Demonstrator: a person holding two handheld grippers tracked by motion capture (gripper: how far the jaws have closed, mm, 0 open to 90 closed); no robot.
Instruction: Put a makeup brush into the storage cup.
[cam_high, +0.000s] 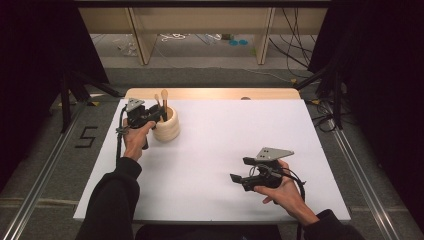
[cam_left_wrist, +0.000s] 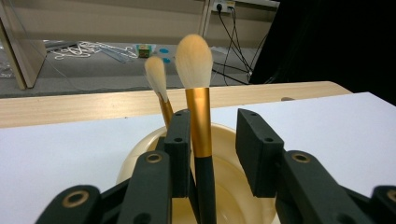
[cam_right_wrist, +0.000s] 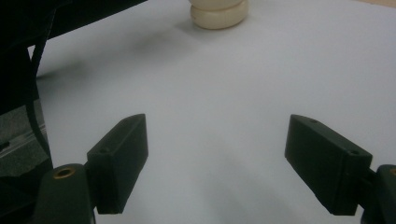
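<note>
Standing upright in the cream holder (cam_high: 166, 125) at the counter's (cam_high: 215, 145) far left, 2 brushes lean on its rim; the larger brush (cam_left_wrist: 200, 116) sits between the left gripper's (cam_left_wrist: 219, 140) parted jaws, unpinched. The right gripper (cam_right_wrist: 217, 158) waits spread, holding nothing.

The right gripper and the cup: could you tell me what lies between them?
Nothing: bare white table runs from the right gripper to the cup, as the right gripper view shows.
</note>
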